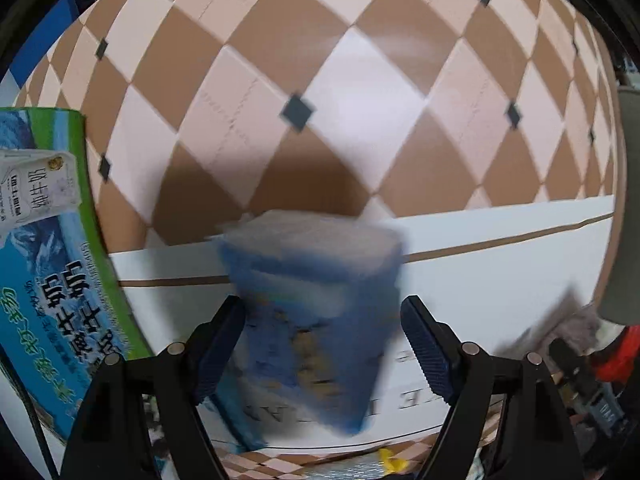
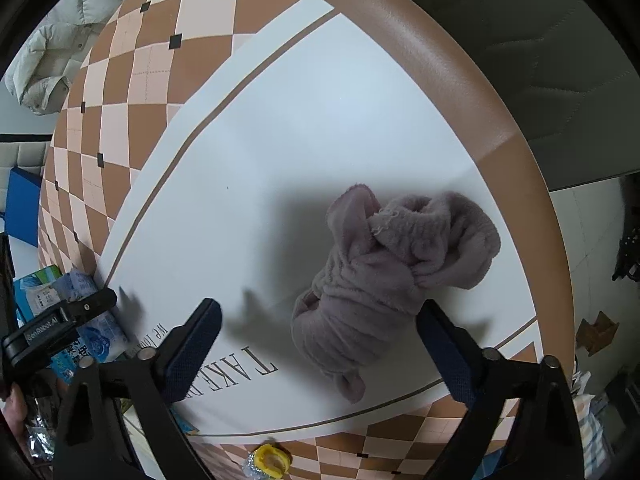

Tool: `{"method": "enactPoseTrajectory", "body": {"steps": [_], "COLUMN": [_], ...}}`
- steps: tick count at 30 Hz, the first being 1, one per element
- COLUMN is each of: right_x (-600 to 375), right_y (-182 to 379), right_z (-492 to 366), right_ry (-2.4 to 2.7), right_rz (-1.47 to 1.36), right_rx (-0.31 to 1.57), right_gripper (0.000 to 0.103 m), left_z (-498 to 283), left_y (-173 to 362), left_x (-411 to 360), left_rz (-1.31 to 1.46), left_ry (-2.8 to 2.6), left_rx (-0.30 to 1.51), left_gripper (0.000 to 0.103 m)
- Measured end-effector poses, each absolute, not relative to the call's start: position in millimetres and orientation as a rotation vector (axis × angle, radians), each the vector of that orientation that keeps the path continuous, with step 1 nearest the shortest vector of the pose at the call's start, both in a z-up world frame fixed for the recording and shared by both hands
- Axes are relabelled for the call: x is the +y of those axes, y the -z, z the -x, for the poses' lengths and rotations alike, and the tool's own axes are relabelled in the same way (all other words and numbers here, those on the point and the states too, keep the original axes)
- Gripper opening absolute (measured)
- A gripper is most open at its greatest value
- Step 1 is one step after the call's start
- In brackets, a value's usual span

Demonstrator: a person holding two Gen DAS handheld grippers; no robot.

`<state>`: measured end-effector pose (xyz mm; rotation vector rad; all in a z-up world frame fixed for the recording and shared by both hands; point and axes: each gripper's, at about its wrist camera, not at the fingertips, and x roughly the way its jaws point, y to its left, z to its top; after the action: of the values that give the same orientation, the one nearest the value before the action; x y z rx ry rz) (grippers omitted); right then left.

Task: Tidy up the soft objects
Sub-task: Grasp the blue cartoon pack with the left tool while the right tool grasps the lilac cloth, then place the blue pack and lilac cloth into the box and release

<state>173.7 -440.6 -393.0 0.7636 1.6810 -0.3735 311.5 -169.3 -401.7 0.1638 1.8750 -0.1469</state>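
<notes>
In the left wrist view a blue soft pack [image 1: 316, 320], blurred by motion, sits between the fingers of my left gripper [image 1: 322, 344]. The jaws stand wide and the pads do not seem to press it. In the right wrist view a crumpled mauve fleece cloth [image 2: 380, 276] lies on the white part of the table mat [image 2: 280, 128]. My right gripper [image 2: 320, 348] is open above it, with one finger on each side of the cloth. The left gripper [image 2: 60, 320] and the blue pack [image 2: 96, 320] show at that view's left edge.
A green and blue milk carton box [image 1: 60, 272] stands at the left. The mat has a brown and pink checked area [image 1: 320, 80] and a brown rim [image 2: 480, 100]. A yellow-capped item [image 2: 272, 460] lies at the near edge. A pale jacket [image 2: 60, 52] lies beyond the table.
</notes>
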Motion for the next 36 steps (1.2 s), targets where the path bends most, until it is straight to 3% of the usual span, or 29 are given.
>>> {"method": "enactPoseTrajectory", "body": {"steps": [1,3,4,5,8,17,26,30,36], "right_x": [-438.5,-434.5,-433.5,-431.0,-422.9,-343.4,-181.6,-82.9,41.9], "right_y": [393.0,393.8,393.3,392.0,381.2,304.1,216.5,212.2,251.6], "right_z": [-173.2,-172.4,-171.3,-170.0,-168.9,-187.4,-218.7,-228.7,-253.6], "right_ry": [0.378,0.397,0.403,0.405,0.407,0.153,-0.222,-0.376,-0.479], "right_rz": [-0.756,-0.726,-0.717,-0.716,-0.684,-0.583,-0.47,-0.417,-0.34], "right_rx": [1.68,1.688,1.687,1.681,1.651,1.563,1.506,1.522,1.593], "right_gripper": [0.084,0.063,0.052,0.051,0.049,0.048,0.048,0.048,0.048], "left_z": [-310.8,-309.7,-308.7,-307.9,-304.3,-270.8,-276.8,-284.4,-289.6], "left_y": [401.9,399.8,398.3,395.9,382.9,304.6,217.8,214.1,271.6], "left_x": [-166.3,-160.1,-159.1,-158.2,-157.5,-133.2,4.7,94.6,182.9], "left_rz": [-0.164,-0.16,-0.154,-0.131,-0.116,-0.037,0.05,0.074,0.069], "left_ry": [0.146,0.141,0.146,0.166,0.196,0.337,0.278,0.173,0.044], "left_rx": [1.868,1.855,1.85,1.849,1.826,1.704,1.575,1.6,1.727], "left_gripper": [0.079,0.057,0.054,0.04,0.032,0.03,0.03,0.031,0.031]}}
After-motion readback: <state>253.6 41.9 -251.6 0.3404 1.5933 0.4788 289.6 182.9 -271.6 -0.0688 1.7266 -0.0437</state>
